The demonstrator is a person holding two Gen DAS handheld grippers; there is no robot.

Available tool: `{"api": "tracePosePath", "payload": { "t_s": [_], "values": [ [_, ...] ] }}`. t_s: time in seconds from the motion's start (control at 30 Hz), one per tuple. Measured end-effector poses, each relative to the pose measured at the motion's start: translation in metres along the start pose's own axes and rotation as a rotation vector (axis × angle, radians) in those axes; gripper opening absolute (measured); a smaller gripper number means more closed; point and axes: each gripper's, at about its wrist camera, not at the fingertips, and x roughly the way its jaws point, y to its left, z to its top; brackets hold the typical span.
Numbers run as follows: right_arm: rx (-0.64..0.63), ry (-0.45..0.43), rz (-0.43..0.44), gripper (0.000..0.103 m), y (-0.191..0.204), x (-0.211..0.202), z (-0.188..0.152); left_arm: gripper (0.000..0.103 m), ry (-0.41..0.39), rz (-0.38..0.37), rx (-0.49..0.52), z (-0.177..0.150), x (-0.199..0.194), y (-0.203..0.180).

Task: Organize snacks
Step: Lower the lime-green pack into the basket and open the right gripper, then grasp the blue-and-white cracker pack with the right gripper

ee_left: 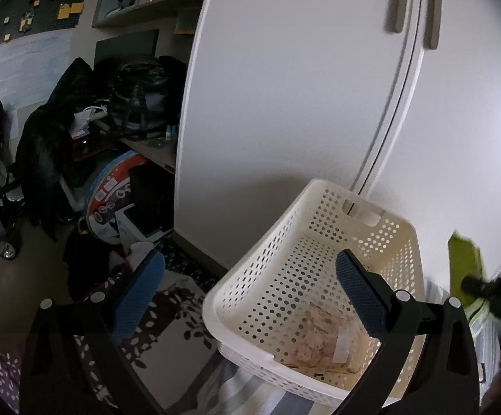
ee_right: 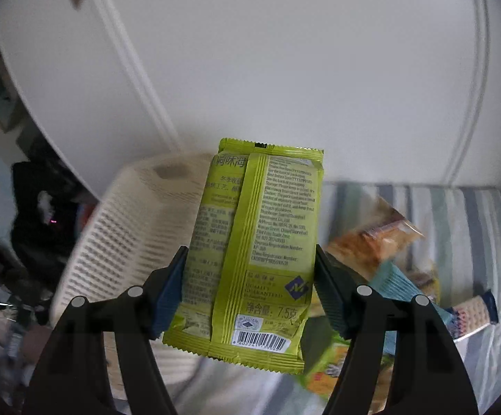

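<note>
Only the left wrist view looks into the white basket (ee_left: 306,276), where a pale wrapped snack (ee_left: 323,339) lies on the bottom; only the right wrist view shows the loose snack packets (ee_right: 382,242) on the striped bed (ee_right: 475,214). The left tongs (ee_left: 250,294) gape wide and hold nothing, one finger over the basket. The right tongs (ee_right: 250,290) clamp a green snack packet (ee_right: 257,242) by its sides, upright beside the basket
</note>
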Motion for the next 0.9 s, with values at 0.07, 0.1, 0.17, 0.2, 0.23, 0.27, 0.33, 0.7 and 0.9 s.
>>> {"api": "tracePosePath", "payload": {
  "t_s": [0.07,0.1,0.17,0.2,0.23,0.27,0.33,0.7,0.9],
  "values": [
    [-0.022,-0.003,0.043,0.069,0.023,-0.005,0.003,0.101,0.0,0.002,-0.008,0.001,0.0,0.001],
    [-0.037,0.003,0.065,0.069,0.036,-0.004,0.005,0.101,-0.001,0.002,-0.011,0.001,0.0,0.002],
    [-0.052,0.019,0.096,0.069,0.05,-0.002,0.008,0.101,-0.002,0.004,-0.015,0.002,0.0,0.004],
    [-0.056,0.027,0.109,0.069,0.055,0.002,0.01,0.101,-0.003,0.003,-0.016,0.002,0.0,0.005],
    [-0.061,0.038,0.129,0.07,0.069,0.011,0.011,0.101,-0.005,0.004,-0.018,0.002,-0.001,0.006],
    [-0.064,0.046,0.144,0.071,0.076,0.014,0.011,0.101,-0.007,0.006,-0.02,0.002,-0.001,0.006],
    [-0.073,0.059,0.165,0.077,0.086,0.019,0.011,0.101,-0.01,0.007,-0.026,0.002,-0.001,0.009],
    [-0.047,0.067,0.132,0.081,0.065,0.014,-0.005,0.101,-0.01,0.005,-0.019,0.002,-0.001,0.009],
    [-0.016,0.059,0.113,0.081,0.041,0.005,-0.022,0.101,-0.019,-0.006,0.008,-0.002,-0.006,0.0]
  ]
}}
